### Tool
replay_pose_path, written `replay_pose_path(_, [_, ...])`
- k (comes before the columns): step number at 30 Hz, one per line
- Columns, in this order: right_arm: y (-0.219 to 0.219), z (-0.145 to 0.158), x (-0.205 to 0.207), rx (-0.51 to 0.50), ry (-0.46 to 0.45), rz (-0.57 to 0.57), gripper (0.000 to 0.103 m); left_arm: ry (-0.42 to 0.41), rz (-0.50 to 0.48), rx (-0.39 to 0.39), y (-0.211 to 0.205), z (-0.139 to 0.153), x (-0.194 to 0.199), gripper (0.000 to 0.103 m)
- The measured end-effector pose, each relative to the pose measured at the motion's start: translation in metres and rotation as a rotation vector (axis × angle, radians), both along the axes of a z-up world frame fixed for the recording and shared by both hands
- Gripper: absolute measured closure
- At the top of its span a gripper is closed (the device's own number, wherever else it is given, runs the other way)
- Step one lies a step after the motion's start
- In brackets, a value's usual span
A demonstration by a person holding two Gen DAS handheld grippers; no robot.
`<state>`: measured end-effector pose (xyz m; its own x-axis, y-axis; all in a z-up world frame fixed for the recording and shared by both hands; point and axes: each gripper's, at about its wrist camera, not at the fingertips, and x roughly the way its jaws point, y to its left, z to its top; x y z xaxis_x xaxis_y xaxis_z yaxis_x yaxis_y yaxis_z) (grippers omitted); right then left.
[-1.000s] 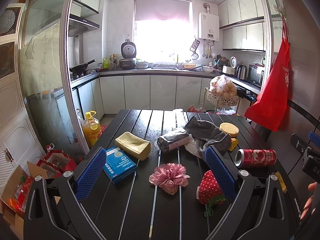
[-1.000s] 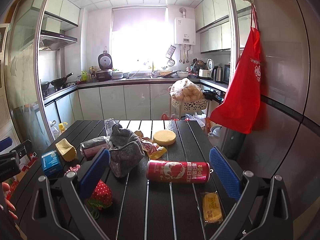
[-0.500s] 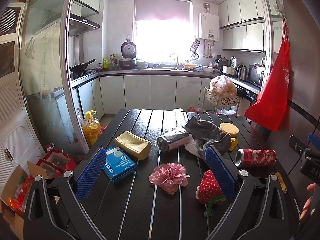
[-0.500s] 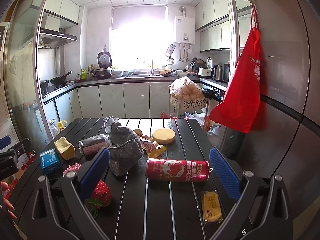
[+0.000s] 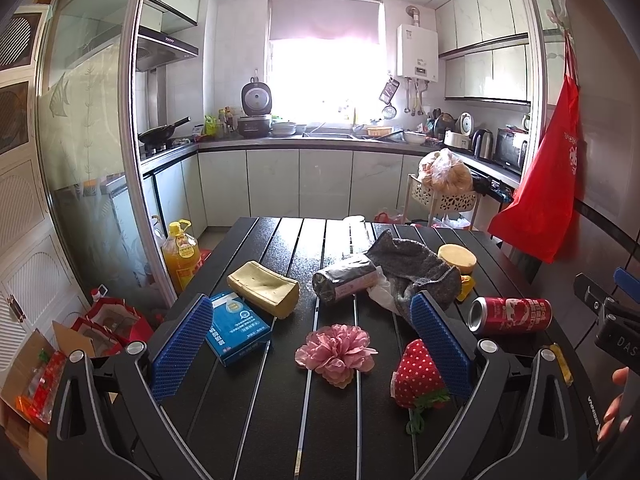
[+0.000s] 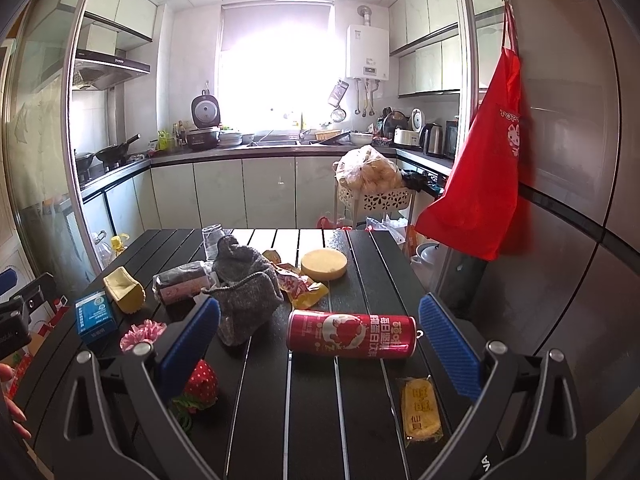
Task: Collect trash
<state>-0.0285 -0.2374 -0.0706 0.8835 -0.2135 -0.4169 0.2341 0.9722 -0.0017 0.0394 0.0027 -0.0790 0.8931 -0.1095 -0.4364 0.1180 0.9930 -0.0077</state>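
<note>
A red drink can (image 6: 352, 334) lies on its side on the black slatted table (image 6: 312, 420); it also shows in the left wrist view (image 5: 510, 315). A yellow snack packet (image 6: 421, 411) lies near the right gripper. Crumpled yellow-red wrappers (image 6: 300, 286) lie behind the can. My right gripper (image 6: 318, 344) is open, with the can between and just beyond its blue pads. My left gripper (image 5: 308, 344) is open above a pink paper flower (image 5: 336, 352), a blue box (image 5: 236, 328) and a red strawberry pouch (image 5: 418, 374).
A grey knit pouch (image 6: 244, 292), a dark foil roll (image 5: 346, 282), a yellow sponge (image 5: 264, 288), a round yellow lid (image 6: 324, 264) and a glass (image 6: 212, 240) are on the table. An oil bottle (image 5: 180, 256) and bags stand on the floor at left. A red apron (image 6: 480, 168) hangs right.
The right wrist view has shifted slightly, the can sitting a little nearer between the pads. The left gripper has hardly moved. Both stay open.
</note>
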Motion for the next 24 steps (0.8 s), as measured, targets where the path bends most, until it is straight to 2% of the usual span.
replay_pose_path(24, [0.0030, -0.0028, 0.0064, -0.012, 0.035, 0.000, 0.003, 0.003, 0.003, -0.003, 0.0034, -0.0030, -0.0003, 0.008])
